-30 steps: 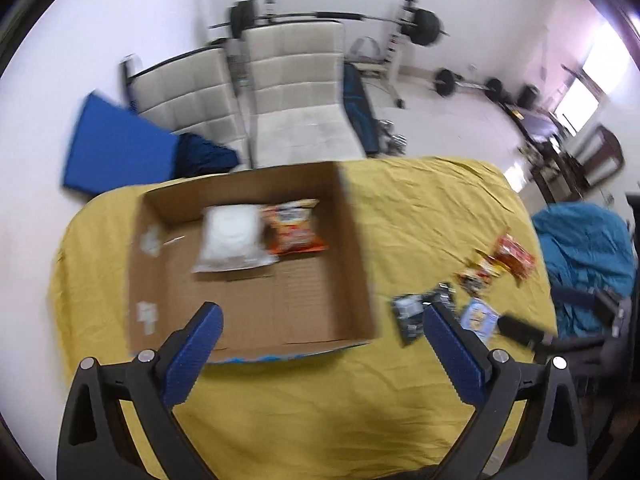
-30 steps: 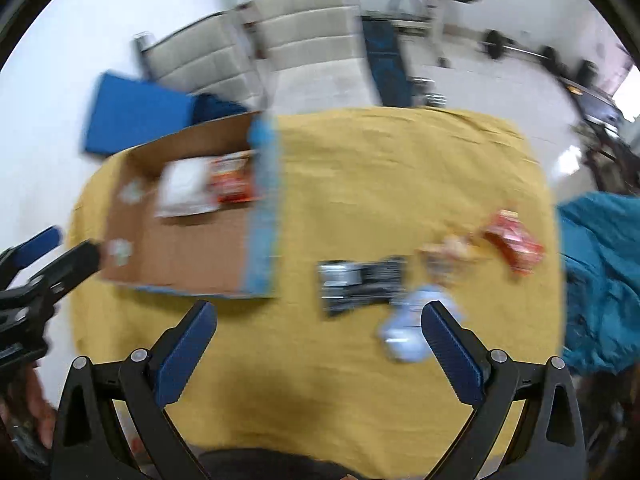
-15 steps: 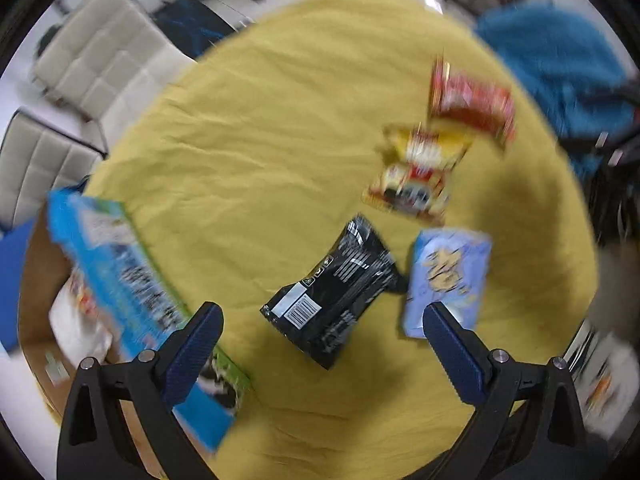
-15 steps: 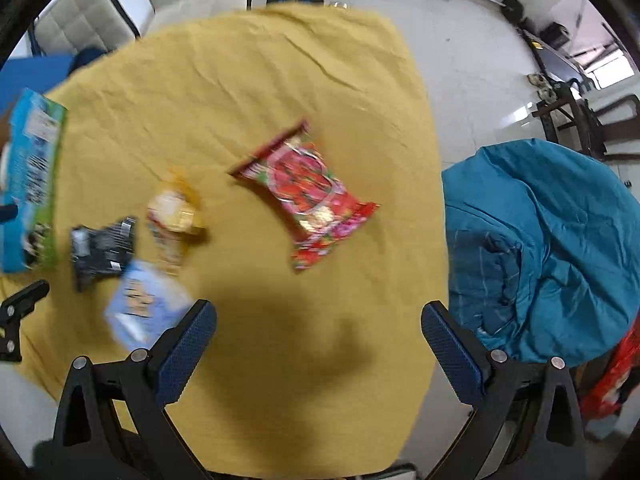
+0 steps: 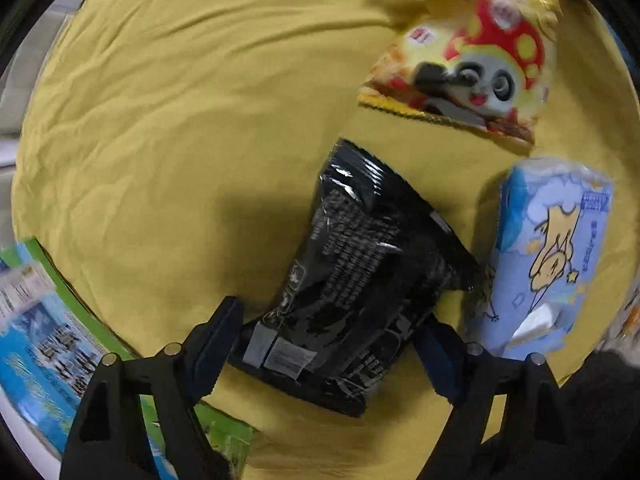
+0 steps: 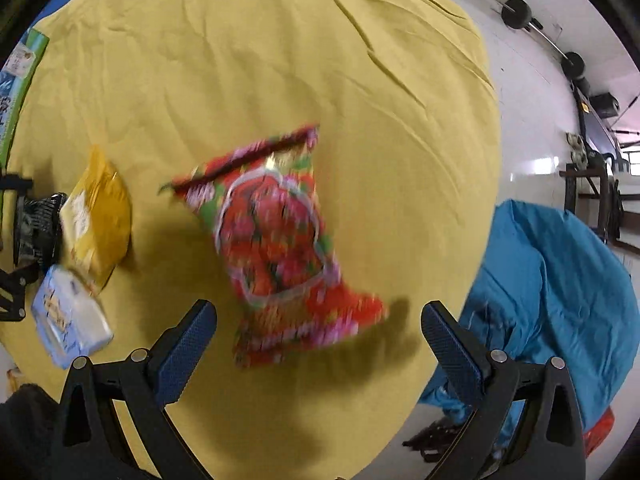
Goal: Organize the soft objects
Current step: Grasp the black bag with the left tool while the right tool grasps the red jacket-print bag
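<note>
My left gripper (image 5: 332,336) is open, its fingers on either side of the near end of a black snack bag (image 5: 360,276) that lies on the yellow tablecloth (image 5: 180,120). A blue tissue pack (image 5: 552,256) lies right of it and a yellow panda snack bag (image 5: 468,76) beyond. My right gripper (image 6: 320,336) is open just above the near end of a red snack bag (image 6: 276,240). The yellow bag (image 6: 100,216), the tissue pack (image 6: 68,316) and the black bag (image 6: 36,224) show at the left of the right wrist view.
The printed outer wall of the cardboard box (image 5: 44,328) is at the lower left in the left wrist view and at the far left edge (image 6: 16,80) in the right wrist view. A blue-covered chair (image 6: 560,300) stands beside the table's right edge. Gym weights (image 6: 516,12) lie on the floor beyond.
Both grippers swung away from the box and came down over the loose packs. The left one closed in on the black bag, the right one on the red bag.
</note>
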Demonstrator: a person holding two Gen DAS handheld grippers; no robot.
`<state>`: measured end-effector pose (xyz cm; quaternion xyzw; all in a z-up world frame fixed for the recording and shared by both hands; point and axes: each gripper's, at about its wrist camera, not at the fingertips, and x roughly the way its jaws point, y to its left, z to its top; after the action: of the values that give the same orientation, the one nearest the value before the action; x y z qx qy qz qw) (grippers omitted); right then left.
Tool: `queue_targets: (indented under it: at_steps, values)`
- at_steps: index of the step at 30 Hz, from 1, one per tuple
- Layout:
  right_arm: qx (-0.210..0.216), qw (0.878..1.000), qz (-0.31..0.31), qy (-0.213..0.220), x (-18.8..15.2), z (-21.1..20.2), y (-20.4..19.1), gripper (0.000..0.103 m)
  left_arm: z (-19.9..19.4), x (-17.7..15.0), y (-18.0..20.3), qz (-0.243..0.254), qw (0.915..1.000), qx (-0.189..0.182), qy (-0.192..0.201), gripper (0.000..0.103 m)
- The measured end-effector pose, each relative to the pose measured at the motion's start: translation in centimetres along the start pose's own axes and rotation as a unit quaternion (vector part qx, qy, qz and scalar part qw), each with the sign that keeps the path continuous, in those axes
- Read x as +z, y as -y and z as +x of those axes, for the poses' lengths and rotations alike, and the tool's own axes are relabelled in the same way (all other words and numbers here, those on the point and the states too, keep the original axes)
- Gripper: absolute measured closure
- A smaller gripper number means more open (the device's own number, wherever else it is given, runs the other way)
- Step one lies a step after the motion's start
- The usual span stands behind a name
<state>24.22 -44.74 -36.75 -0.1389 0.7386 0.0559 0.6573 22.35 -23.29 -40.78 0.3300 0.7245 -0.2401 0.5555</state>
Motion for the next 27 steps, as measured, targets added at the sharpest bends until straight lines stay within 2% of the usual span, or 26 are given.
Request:
queue_targets:
  at_steps: [2, 3, 5, 7, 8, 9, 12, 15, 20, 21, 24, 27]
  values:
    - [0.013, 1.0, 0.008, 0.001, 1.2, 0.6, 0.4, 0.0, -0.1, -0.2, -0.9, -0.045, 0.9989, -0.014, 0.006, 0.032]
    - [0.021, 1.0, 0.014, 0.001, 1.8, 0.8, 0.6, 0.0, -0.2, -0.4, -1.5, -0.079, 0.9965, -0.024, 0.01, 0.044]
    - [0.04, 0.999, 0.031, -0.002, 2.5, 1.4, 1.0, 0.013, -0.1, -1.1, -2.9, -0.153, 0.9869, -0.051, 0.008, 0.047]
    - [0.079, 0.994, 0.067, -0.024, 2.8, 2.2, 1.5, 0.037, -0.1, -2.3, -4.8, -0.252, 0.9629, -0.096, 0.013, 0.048]
    - [0.089, 0.992, 0.085, -0.028, 2.7, 2.4, 1.6, 0.038, -0.2, -2.7, -5.3, -0.278, 0.954, -0.11, 0.02, 0.048]
    - [0.091, 0.99, 0.103, -0.031, 2.6, 2.6, 1.8, 0.041, -0.3, -3.3, -5.9, -0.316, 0.9411, -0.117, 0.032, 0.048]
    - [0.103, 0.979, 0.162, -0.071, 1.3, 3.7, 2.6, 0.051, -0.5, -4.4, -6.1, -0.359, 0.9249, -0.113, 0.055, 0.048]
    - [0.113, 0.974, 0.181, -0.081, 0.0, 3.7, 2.3, 0.051, -0.1, -4.3, -5.4, -0.36, 0.9234, -0.125, 0.049, 0.047]
    - [0.119, 0.968, 0.211, -0.065, -0.9, 4.1, 2.9, 0.049, 2.3, -2.9, -3.8, -0.336, 0.9336, -0.121, 0.029, 0.04]
    - [0.121, 0.966, 0.219, -0.063, -1.1, 4.3, 3.1, 0.048, 2.4, -2.8, -3.4, -0.333, 0.9344, -0.121, 0.037, 0.04]
    - [0.124, 0.961, 0.239, -0.056, -0.7, 4.8, 3.4, 0.046, 2.8, -2.6, -2.8, -0.342, 0.9312, -0.121, 0.039, 0.04]
    - [0.111, 0.963, 0.241, -0.045, 0.5, 4.9, 3.6, 0.046, 2.8, -2.4, -2.4, -0.351, 0.9272, -0.122, 0.044, 0.04]
